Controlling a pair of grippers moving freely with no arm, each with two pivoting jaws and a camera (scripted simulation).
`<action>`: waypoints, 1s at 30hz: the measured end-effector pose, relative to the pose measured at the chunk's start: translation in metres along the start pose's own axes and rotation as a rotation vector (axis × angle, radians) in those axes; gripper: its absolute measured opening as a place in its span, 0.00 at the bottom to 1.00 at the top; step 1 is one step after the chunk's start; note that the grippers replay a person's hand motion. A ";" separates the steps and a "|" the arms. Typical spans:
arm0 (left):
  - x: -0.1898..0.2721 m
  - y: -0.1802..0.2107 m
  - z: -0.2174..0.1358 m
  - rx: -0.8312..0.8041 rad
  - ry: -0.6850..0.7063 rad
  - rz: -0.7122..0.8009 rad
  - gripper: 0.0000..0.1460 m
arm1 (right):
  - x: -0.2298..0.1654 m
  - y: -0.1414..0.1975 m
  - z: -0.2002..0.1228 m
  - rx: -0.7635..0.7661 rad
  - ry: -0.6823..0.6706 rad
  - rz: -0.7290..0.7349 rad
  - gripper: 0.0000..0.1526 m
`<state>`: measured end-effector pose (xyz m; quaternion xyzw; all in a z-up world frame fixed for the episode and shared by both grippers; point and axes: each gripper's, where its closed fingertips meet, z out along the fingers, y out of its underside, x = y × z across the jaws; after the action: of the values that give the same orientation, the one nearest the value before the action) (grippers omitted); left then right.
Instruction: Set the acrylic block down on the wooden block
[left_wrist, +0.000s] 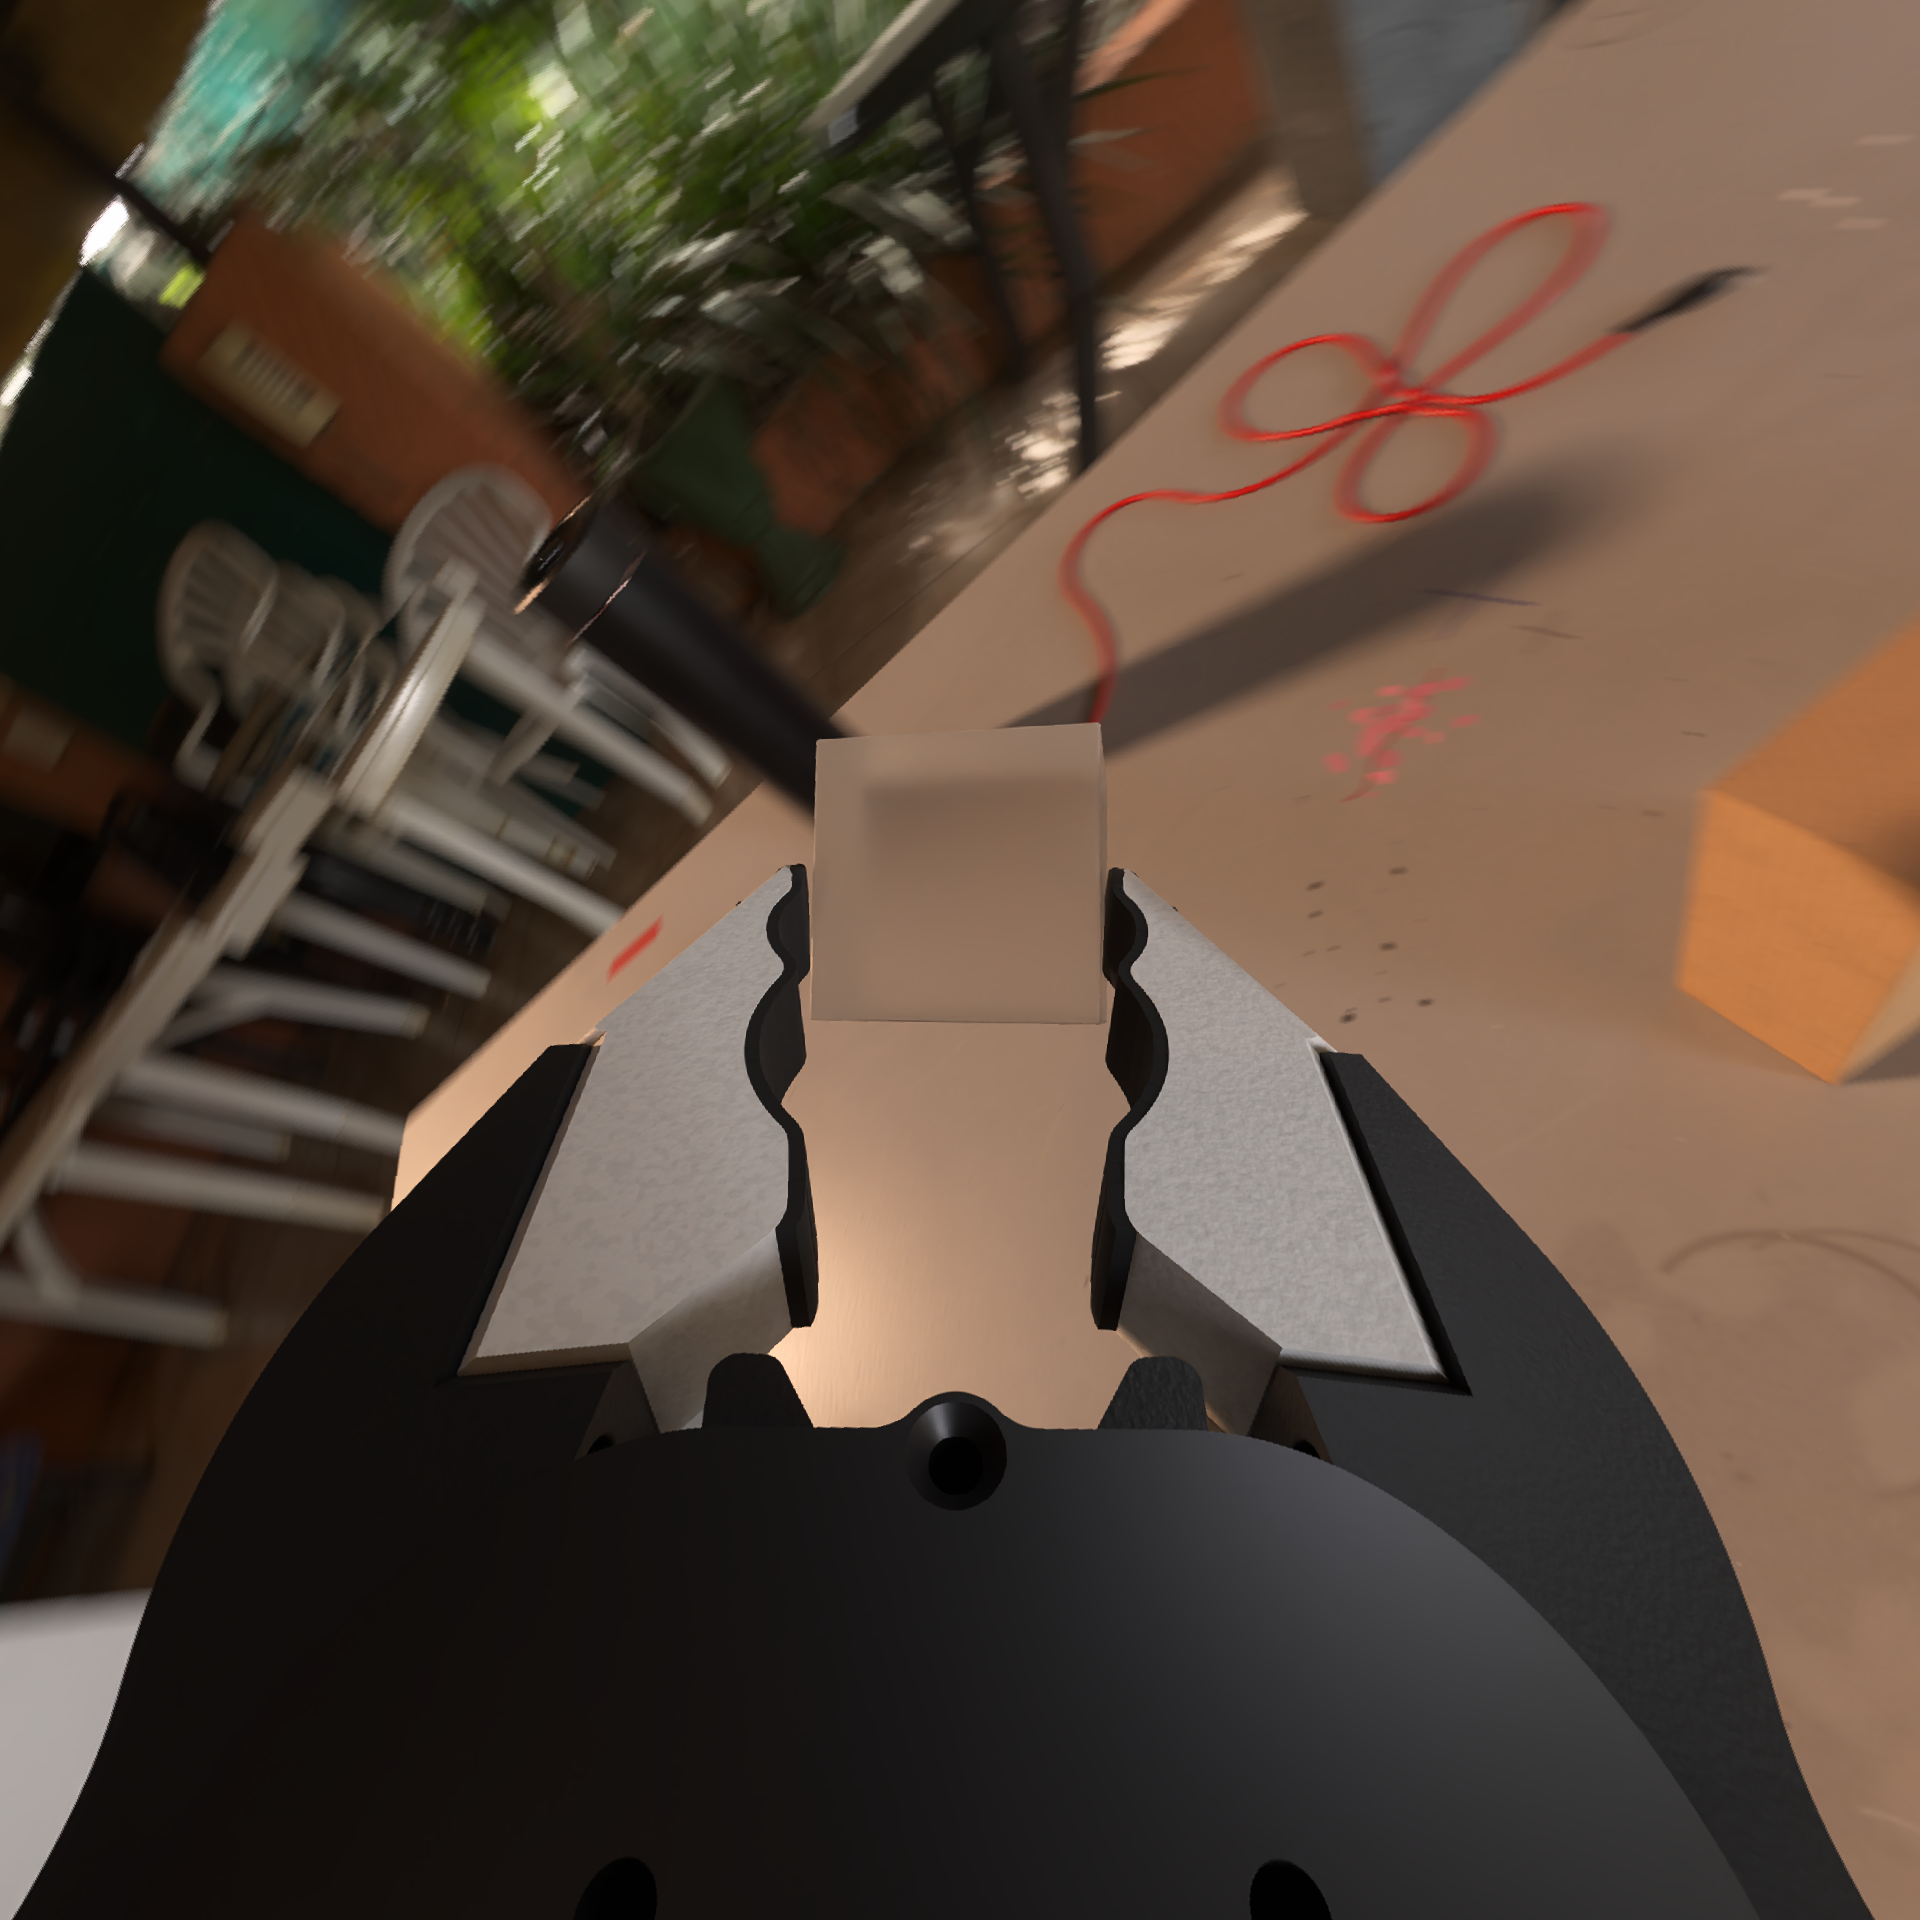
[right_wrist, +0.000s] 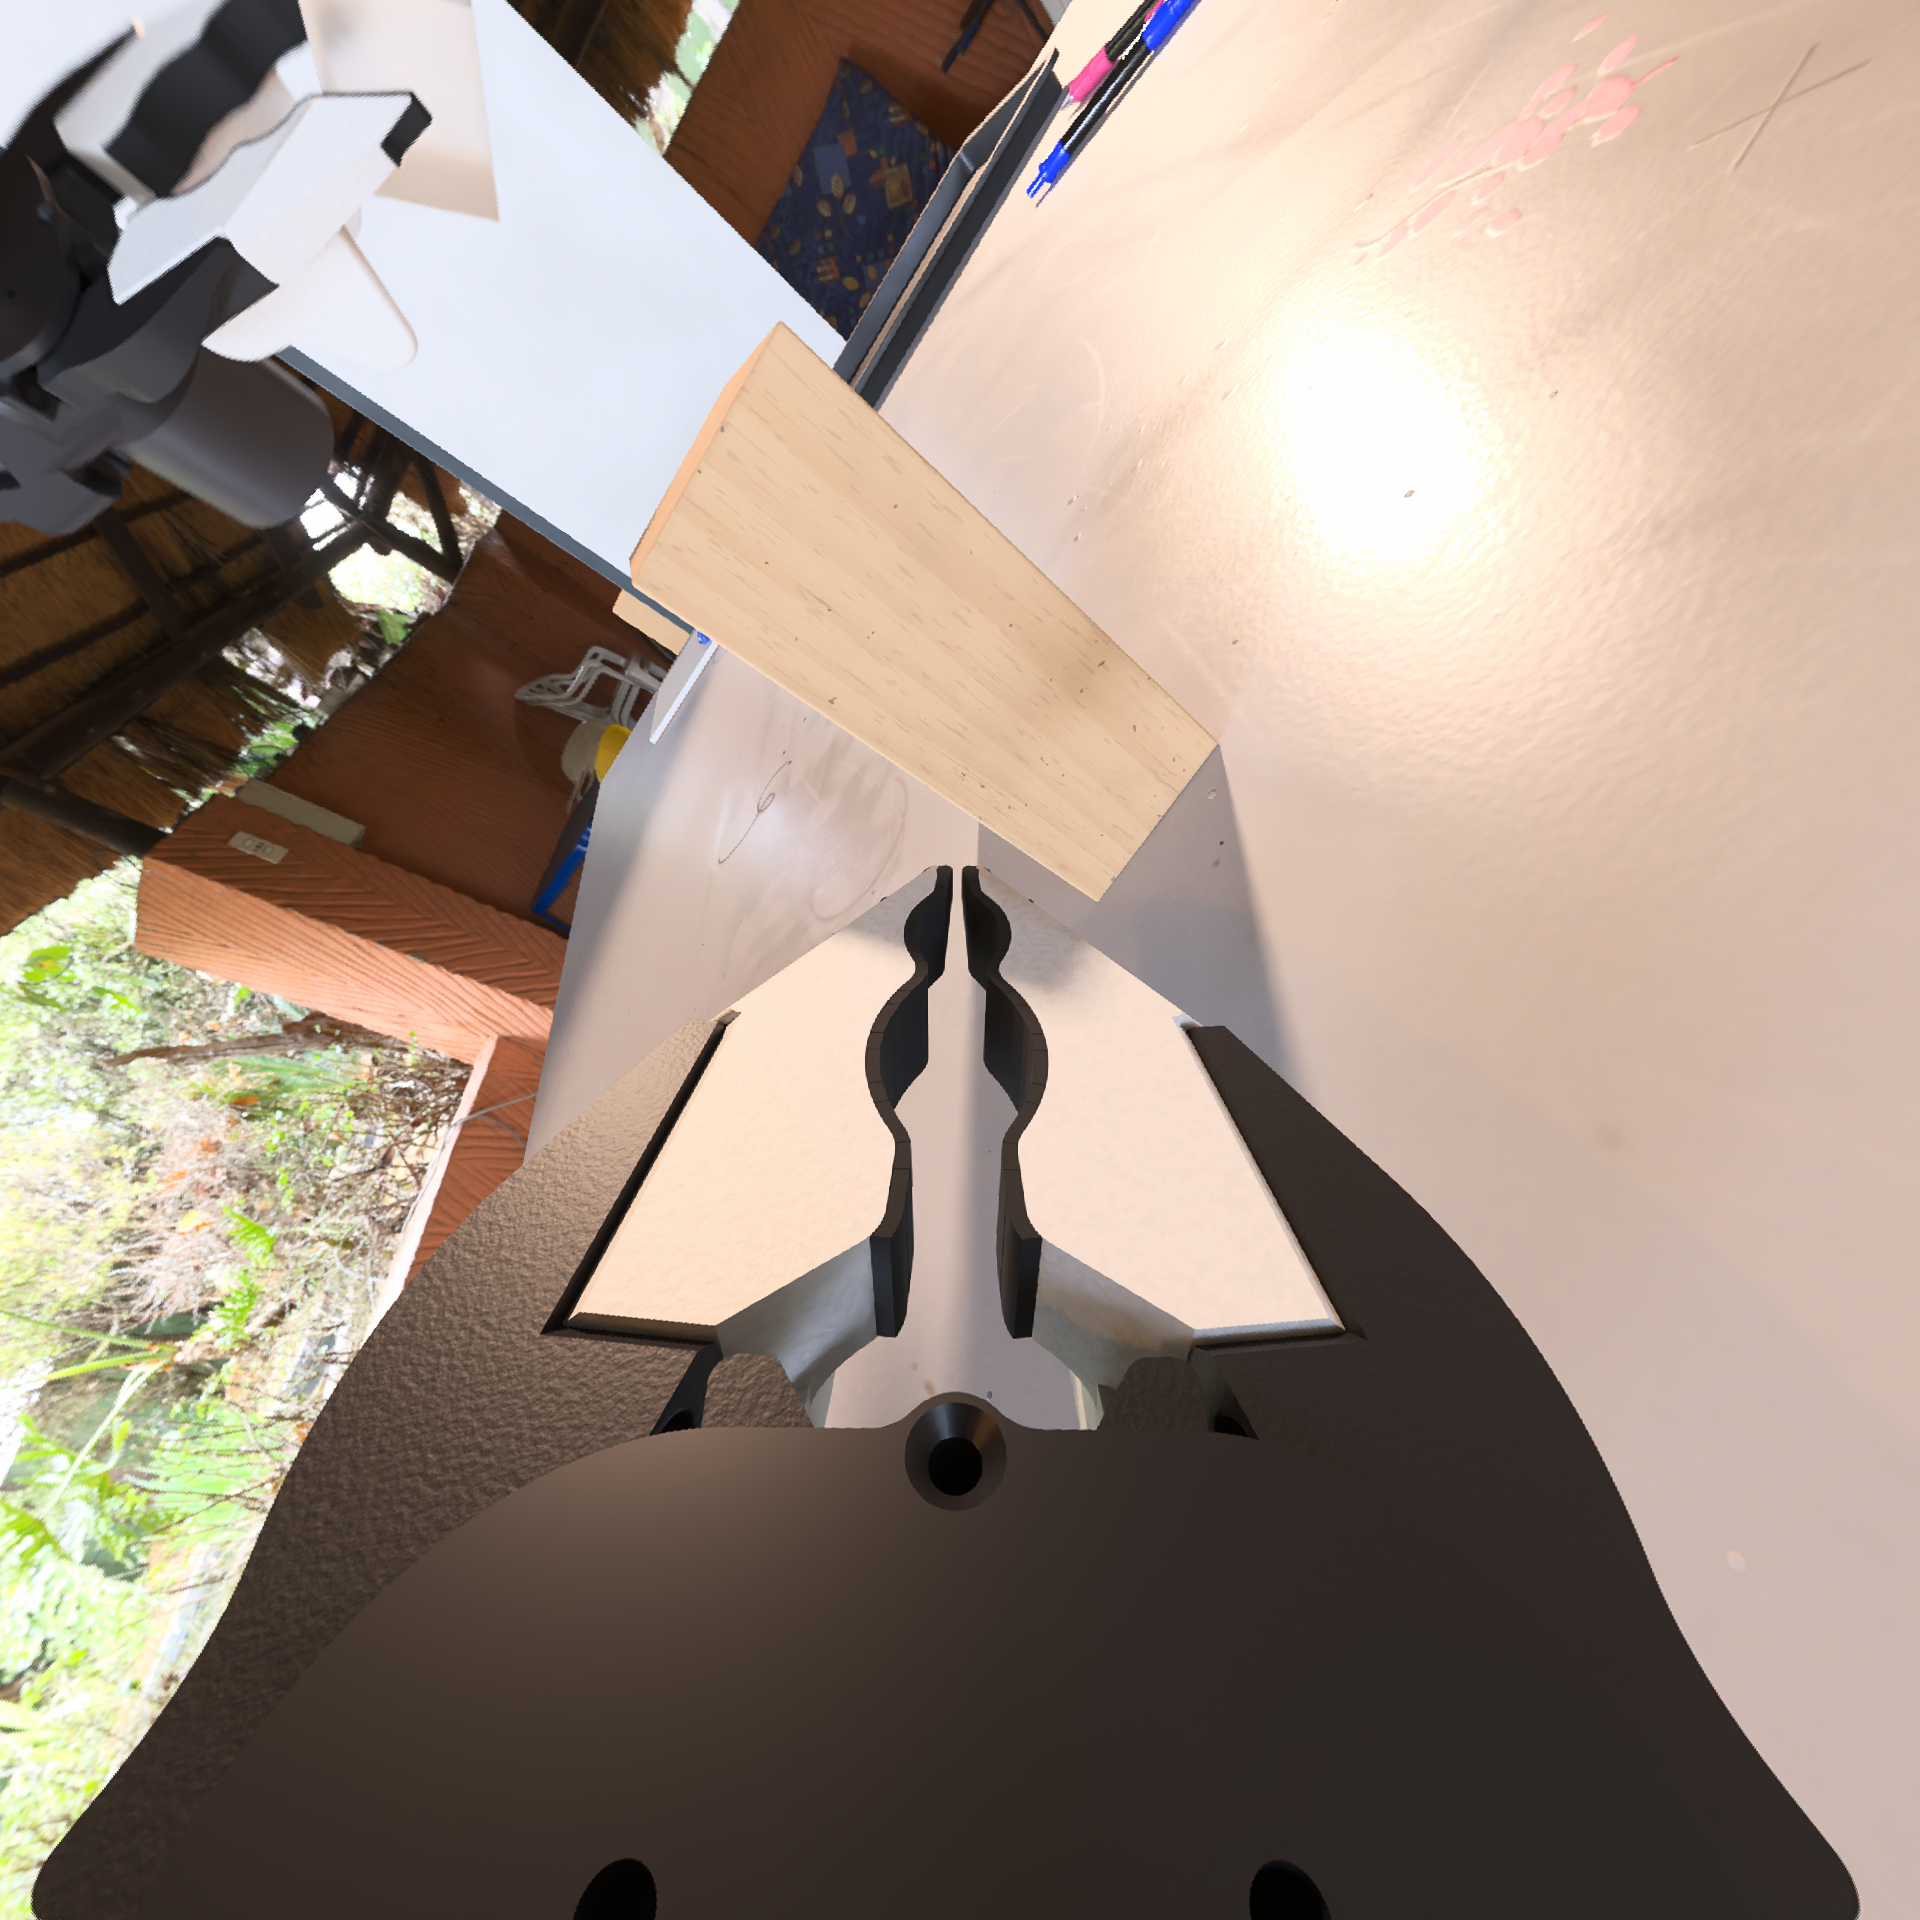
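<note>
In the left wrist view my left gripper is shut on the clear, frosted acrylic block, which stands out past the fingertips above the table. The wooden block lies on the table to the right of it, partly cut off by the frame edge. In the right wrist view the wooden block lies just ahead of my right gripper, which is shut and empty, apart from the block. The left gripper also shows in the right wrist view at the top left, holding the acrylic block above the table.
A red cable lies looped on the beige table beyond the wooden block. Several pens lie at the table's far edge. White chairs stand off the table's left side.
</note>
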<state>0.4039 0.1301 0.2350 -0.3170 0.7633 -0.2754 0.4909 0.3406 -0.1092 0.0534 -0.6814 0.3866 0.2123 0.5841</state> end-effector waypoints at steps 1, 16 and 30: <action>0.017 -0.011 0.008 0.030 0.070 0.063 0.39 | 0.000 0.000 0.000 -0.004 -0.001 -0.001 0.01; 0.193 -0.062 0.014 0.158 0.994 0.169 0.39 | -0.012 0.017 -0.004 -0.045 -0.033 -0.016 0.02; 0.200 -0.053 0.007 0.118 1.127 0.153 0.39 | -0.014 0.020 -0.007 -0.046 -0.042 0.001 0.02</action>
<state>0.3586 -0.0556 0.1559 -0.0368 0.9113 -0.4079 0.0432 0.3155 -0.1127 0.0527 -0.6899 0.3696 0.2354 0.5762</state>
